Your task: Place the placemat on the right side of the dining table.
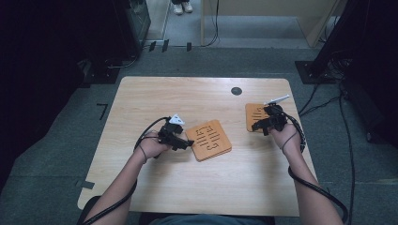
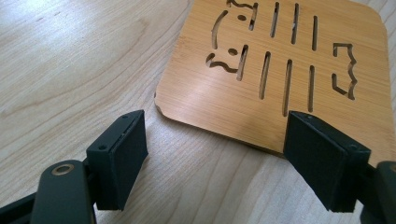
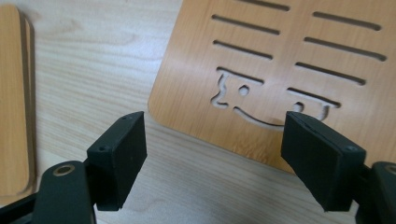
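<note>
Nearest to me, low in the high view, my two forearms come up from the bottom edge. My left gripper (image 1: 180, 140) sits left of centre, its tips just at the edge of a wooden mat (image 1: 210, 139) lying flat mid-frame. My right gripper (image 1: 268, 123) is at the right, over a second wooden mat (image 1: 254, 115).

From above I cannot judge the jaws; the gripper views settle it. In the left gripper view both jaws stand wide apart, holding nothing, with bare table (image 2: 70, 60) between them and the slotted mat (image 2: 280, 70) filling the upper right, its near edge by the right jaw. The right gripper view shows the same spread, empty jaws, the slotted mat (image 3: 289, 60) at upper right, plus two stacked mat edges (image 3: 14, 102) along the left border.

Farther off in the high view: a dark round hole cover (image 1: 236, 91) near the table's far edge, cables (image 1: 328, 101) on the floor at right, and a pair of shoes (image 1: 181, 7) at the top.
</note>
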Action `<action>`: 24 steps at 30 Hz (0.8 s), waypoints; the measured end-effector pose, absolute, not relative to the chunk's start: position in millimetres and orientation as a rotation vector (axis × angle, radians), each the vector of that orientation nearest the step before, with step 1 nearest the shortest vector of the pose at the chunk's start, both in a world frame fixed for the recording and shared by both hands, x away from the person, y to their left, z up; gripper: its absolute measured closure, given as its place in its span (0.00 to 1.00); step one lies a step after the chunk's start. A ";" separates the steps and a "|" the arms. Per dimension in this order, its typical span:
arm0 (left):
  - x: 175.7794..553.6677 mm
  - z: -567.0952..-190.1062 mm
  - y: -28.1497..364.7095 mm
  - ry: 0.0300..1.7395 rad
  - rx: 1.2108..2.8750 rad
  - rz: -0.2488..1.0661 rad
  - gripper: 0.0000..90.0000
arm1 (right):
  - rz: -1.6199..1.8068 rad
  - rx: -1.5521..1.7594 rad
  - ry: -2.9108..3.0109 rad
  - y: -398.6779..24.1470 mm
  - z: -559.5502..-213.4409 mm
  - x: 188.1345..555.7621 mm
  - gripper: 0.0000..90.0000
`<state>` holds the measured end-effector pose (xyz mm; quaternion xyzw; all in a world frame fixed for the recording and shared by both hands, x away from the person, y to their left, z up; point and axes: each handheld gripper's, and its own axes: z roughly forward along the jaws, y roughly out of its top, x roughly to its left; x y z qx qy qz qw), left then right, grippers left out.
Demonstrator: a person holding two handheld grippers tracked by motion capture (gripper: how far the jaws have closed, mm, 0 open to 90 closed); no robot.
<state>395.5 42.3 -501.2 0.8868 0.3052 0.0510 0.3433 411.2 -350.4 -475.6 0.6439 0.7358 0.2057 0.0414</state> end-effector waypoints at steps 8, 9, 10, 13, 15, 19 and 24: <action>395.2 -501.1 41.8 0.795 2.310 0.130 0.23 | 0.619 1.909 2.293 -338.6 -478.5 407.6 0.24; 395.1 -501.2 41.6 0.795 2.311 0.131 0.23 | 0.622 1.889 2.301 -335.5 -479.1 406.3 0.24; 394.9 -501.3 41.4 0.794 2.312 0.131 0.23 | 0.622 1.889 2.301 -335.5 -479.1 406.3 0.24; 394.4 -501.2 41.0 0.792 2.316 0.132 0.23 | 0.626 1.870 2.313 -330.7 -480.3 404.3 0.24; 394.2 -501.5 40.7 0.791 2.318 0.138 0.23 | 0.633 1.857 2.327 -327.9 -481.7 402.9 0.24; 393.8 -500.9 40.6 0.786 2.320 0.140 0.23 | 0.634 1.839 2.344 -321.9 -482.8 399.2 0.24; 393.1 -499.9 40.1 0.779 2.319 0.142 0.23 | 0.656 1.815 2.358 -313.2 -483.3 395.5 0.24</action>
